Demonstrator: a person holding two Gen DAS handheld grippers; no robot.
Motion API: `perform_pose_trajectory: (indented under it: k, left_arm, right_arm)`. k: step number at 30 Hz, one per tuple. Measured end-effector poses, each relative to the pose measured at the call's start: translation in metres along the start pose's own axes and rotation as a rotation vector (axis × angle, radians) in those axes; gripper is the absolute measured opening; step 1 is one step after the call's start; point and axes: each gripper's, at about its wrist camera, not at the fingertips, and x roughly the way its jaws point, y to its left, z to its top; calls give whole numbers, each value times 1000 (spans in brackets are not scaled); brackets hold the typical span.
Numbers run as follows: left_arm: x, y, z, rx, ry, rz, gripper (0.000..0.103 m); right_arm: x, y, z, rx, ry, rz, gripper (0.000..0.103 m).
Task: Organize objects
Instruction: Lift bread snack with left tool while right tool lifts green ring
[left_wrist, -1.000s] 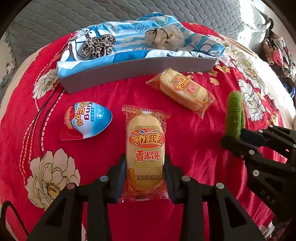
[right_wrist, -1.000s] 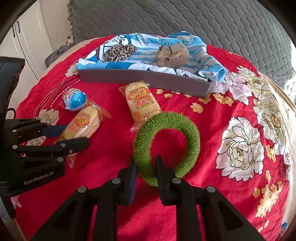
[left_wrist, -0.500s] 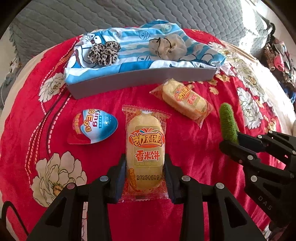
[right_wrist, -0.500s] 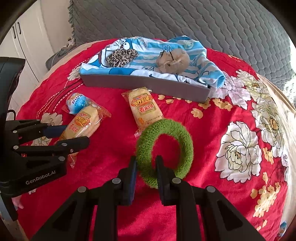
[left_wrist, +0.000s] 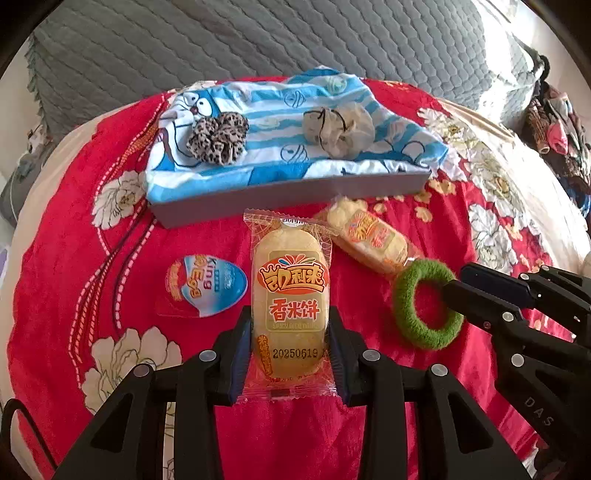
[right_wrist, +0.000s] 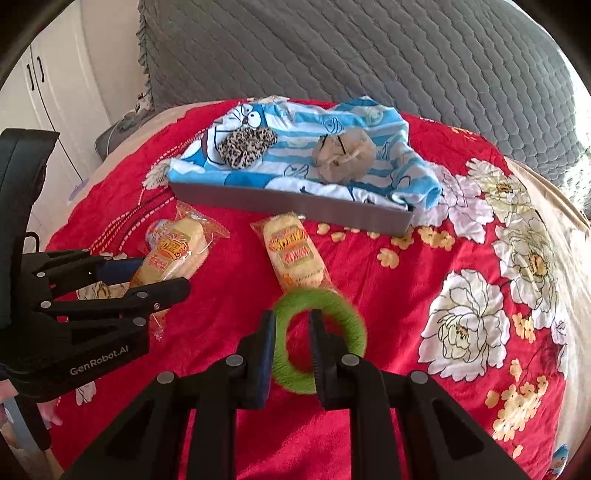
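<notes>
My left gripper (left_wrist: 290, 347) is shut on a yellow rice-cake packet (left_wrist: 290, 295) and holds it above the red bedspread. My right gripper (right_wrist: 291, 332) is shut on a green fuzzy hair tie (right_wrist: 325, 332), which also shows in the left wrist view (left_wrist: 424, 304). A second rice-cake packet (left_wrist: 369, 238) lies on the bedspread in front of the grey tray (left_wrist: 288, 194); it also shows in the right wrist view (right_wrist: 295, 254). The tray holds a blue striped cloth (left_wrist: 280, 110), a leopard scrunchie (left_wrist: 218, 136) and a beige scrunchie (left_wrist: 338, 129). A blue King Egg (left_wrist: 205, 284) lies to the left.
The red floral bedspread (right_wrist: 461, 325) covers the bed. A grey quilted headboard (right_wrist: 332, 51) stands behind the tray. White cabinet doors (right_wrist: 40, 85) are at the far left. Clothes (left_wrist: 554, 129) are piled at the far right edge.
Both grippers have risen and moved forward toward the tray with their loads. The green hair tie has turned, so its ring now faces the left wrist camera.
</notes>
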Motion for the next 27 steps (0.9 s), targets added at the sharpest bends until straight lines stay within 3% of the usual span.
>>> perform_pose_trajectory:
  k: [6, 21, 23, 27]
  left_arm:
    - [-4, 2, 4, 0, -14, 5, 39]
    - [1, 1, 1, 15, 1, 6, 39]
    - [1, 1, 1, 17, -1, 6, 39]
    - [-1, 0, 2, 17, -7, 6, 39]
  right_arm:
    - [-7, 0, 10, -3, -19, -14, 19]
    - [10, 4, -3, -6, 29, 1, 18]
    - [10, 5, -3, -7, 30, 1, 10]
    - [9, 5, -4, -9, 28, -3, 9]
